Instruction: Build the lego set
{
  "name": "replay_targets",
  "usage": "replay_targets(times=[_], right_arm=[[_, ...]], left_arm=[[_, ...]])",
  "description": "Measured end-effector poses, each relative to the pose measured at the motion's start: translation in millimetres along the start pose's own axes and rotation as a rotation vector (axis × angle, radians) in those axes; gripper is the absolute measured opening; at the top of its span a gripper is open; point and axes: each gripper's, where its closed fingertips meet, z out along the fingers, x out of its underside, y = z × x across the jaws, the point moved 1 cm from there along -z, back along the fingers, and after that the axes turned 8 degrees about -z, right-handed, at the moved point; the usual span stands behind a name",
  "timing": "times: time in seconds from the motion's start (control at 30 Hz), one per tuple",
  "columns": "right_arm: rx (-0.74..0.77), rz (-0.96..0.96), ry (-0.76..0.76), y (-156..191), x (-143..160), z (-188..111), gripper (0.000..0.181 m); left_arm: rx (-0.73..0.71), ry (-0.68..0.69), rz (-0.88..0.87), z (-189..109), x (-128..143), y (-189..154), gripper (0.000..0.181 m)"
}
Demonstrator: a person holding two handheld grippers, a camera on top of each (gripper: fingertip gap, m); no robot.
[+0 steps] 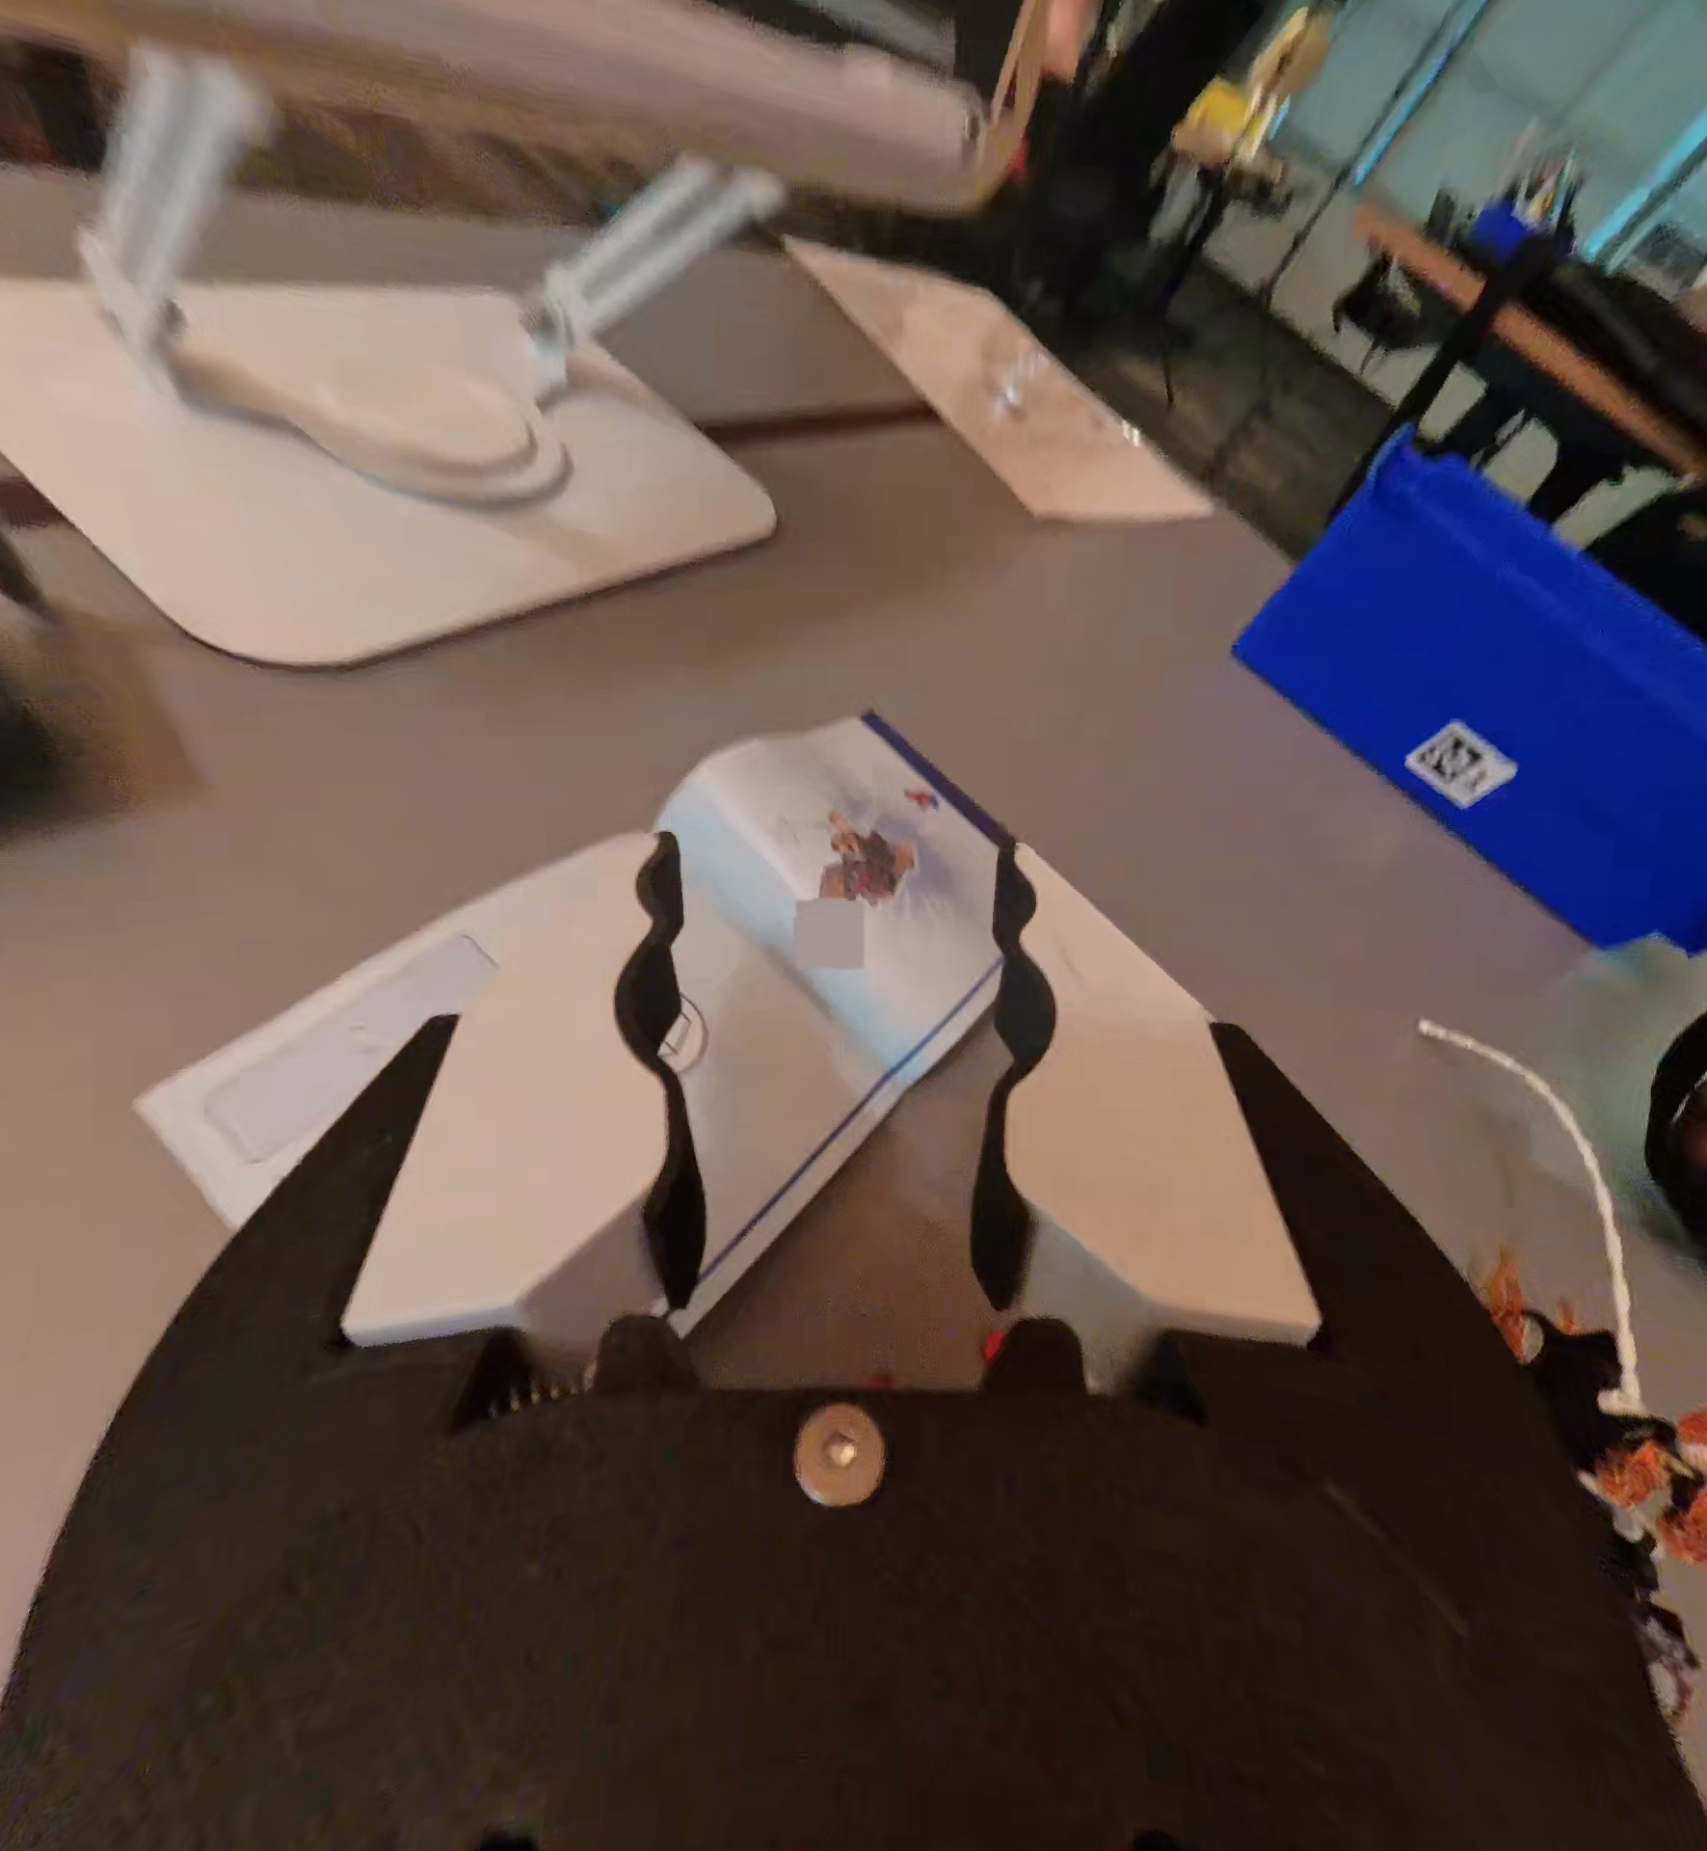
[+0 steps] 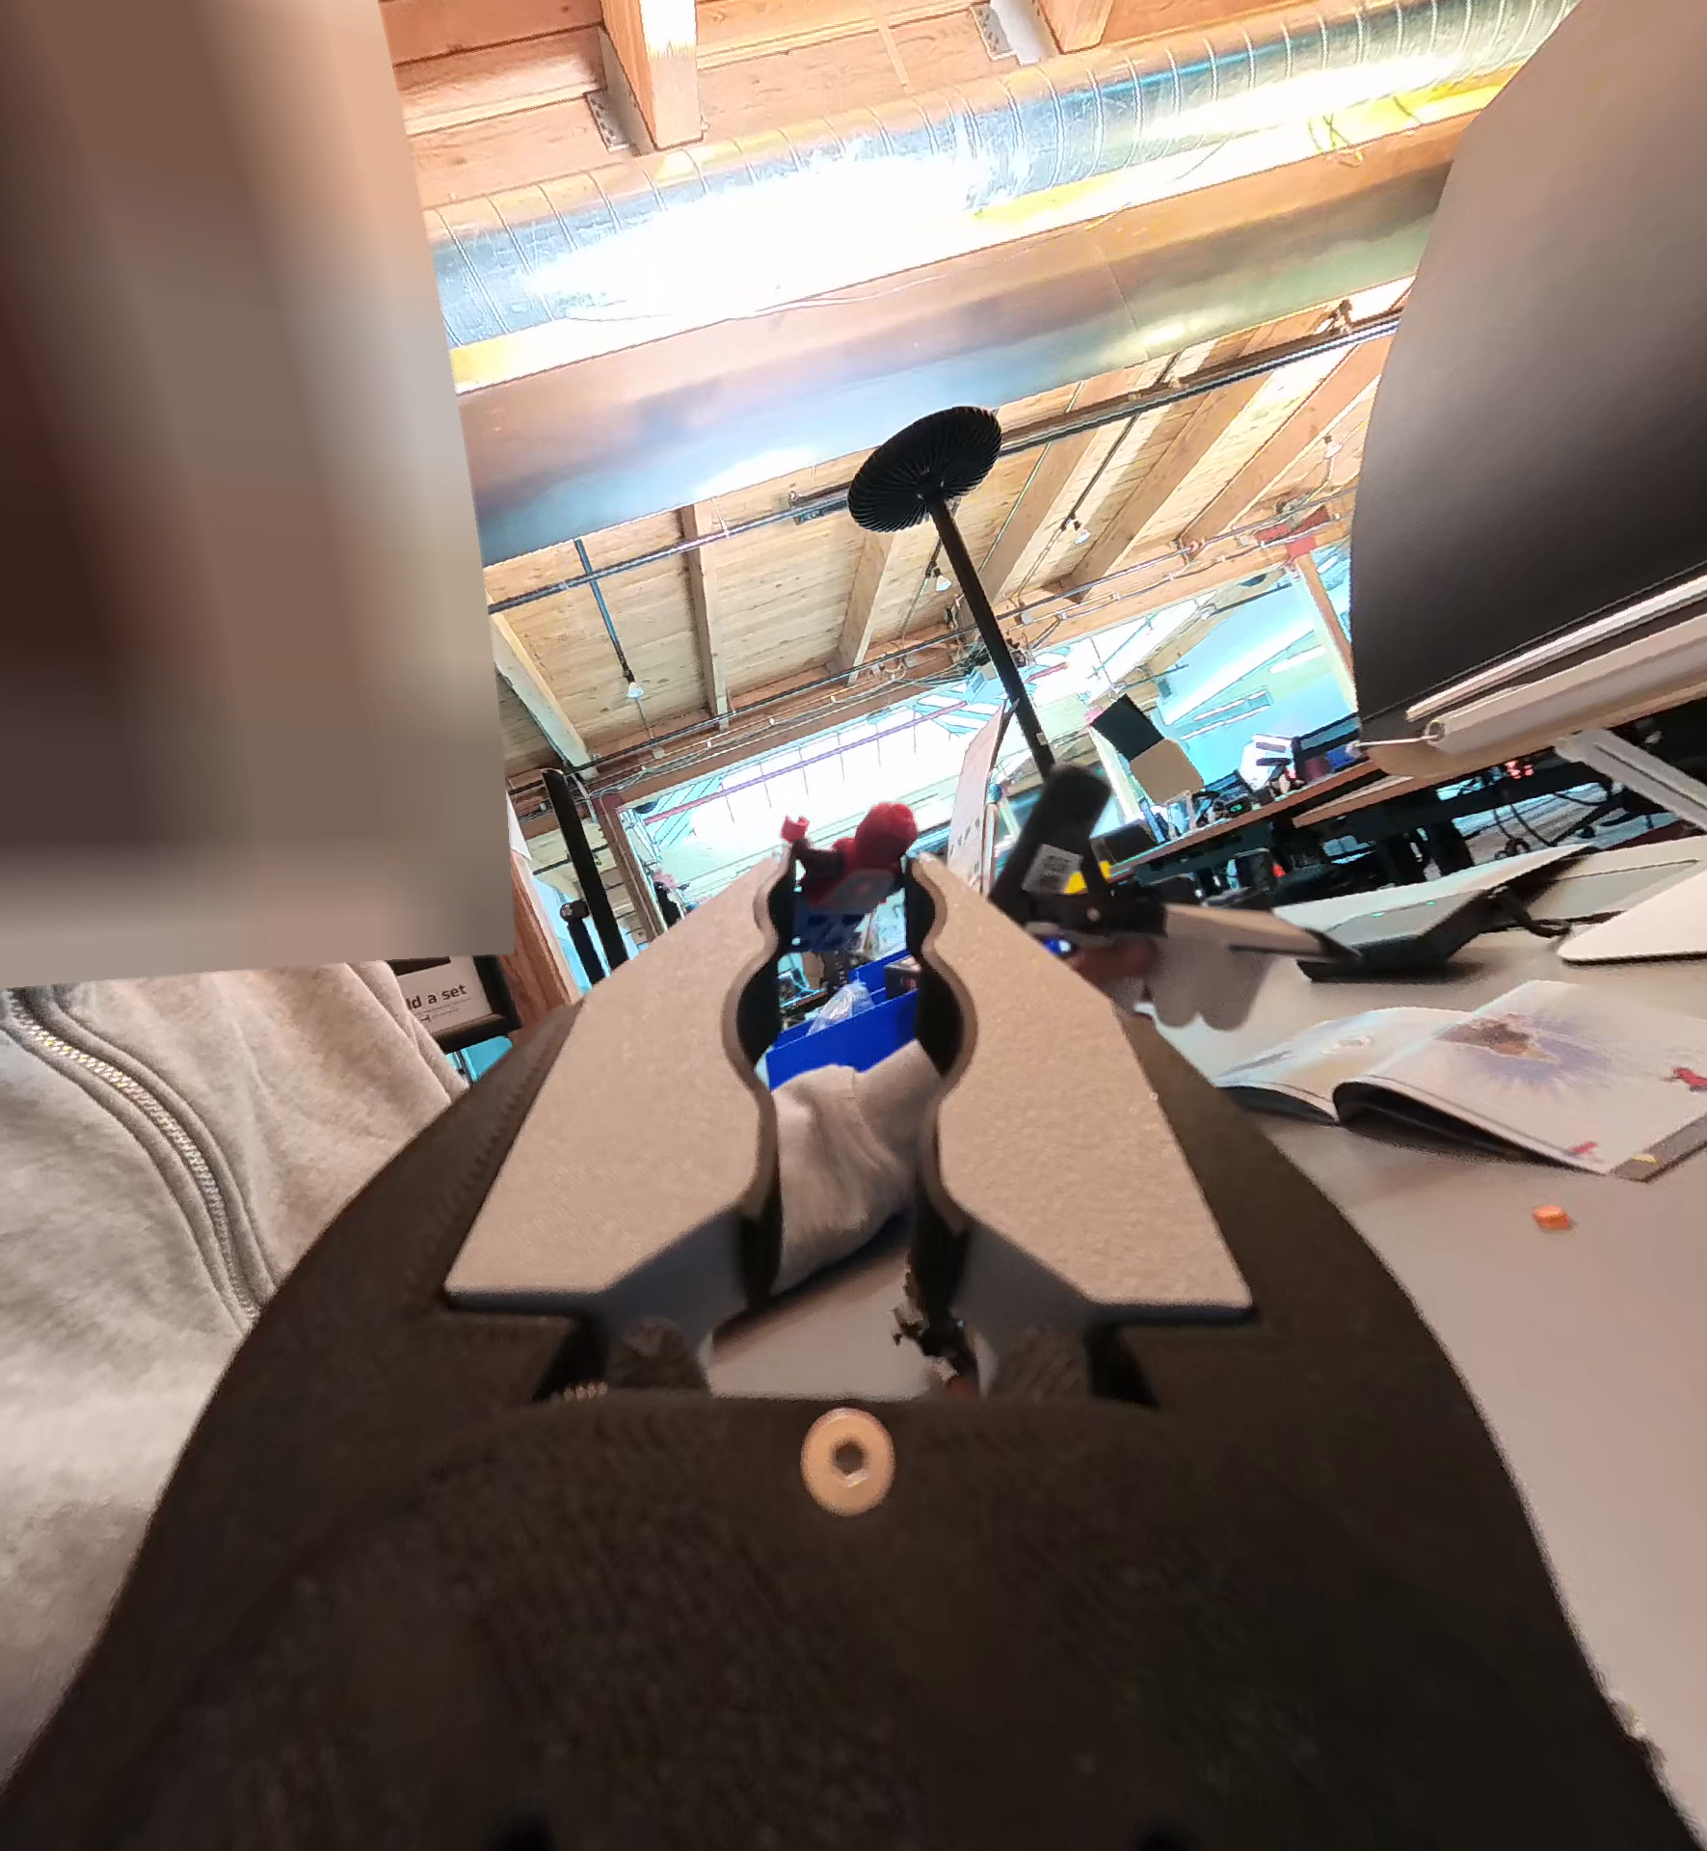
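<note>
Left tongs spread wide, empty, above an open instruction booklet lying flat on the grey counter. Right tongs nearly closed, pinching a red-and-blue lego minifigure at the tips, raised off the counter and tilted toward the ceiling. Blue bin on the counter, beyond the booklet to the right; contents hidden from here. Loose orange and dark lego pieces scattered beside a white string. Small orange piece alone near the booklet.
</note>
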Motion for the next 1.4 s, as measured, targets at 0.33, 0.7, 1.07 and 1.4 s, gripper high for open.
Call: replay_targets(times=[0.33, 0.7, 1.07, 1.4], right_arm=[[0.006, -0.007, 0.013, 1, 2, 0, 0.019], [0.006, -0.011, 0.029, 2, 5, 1, 0.019], [0.013, -0.035, 0.057, 3, 10, 3, 0.019], [0.016, -0.049, 0.073, 4, 12, 4, 0.018]], left_arm=[[-0.241, 0.27, 0.259, 40, 52, -2, 0.046], [-0.269, 0.332, 0.251, 43, 62, 1, 0.046], [-0.285, 0.323, 0.261, 42, 61, 2, 0.045], [0.0, -0.01, 0.193, 11, 5, -78, 0.045]])
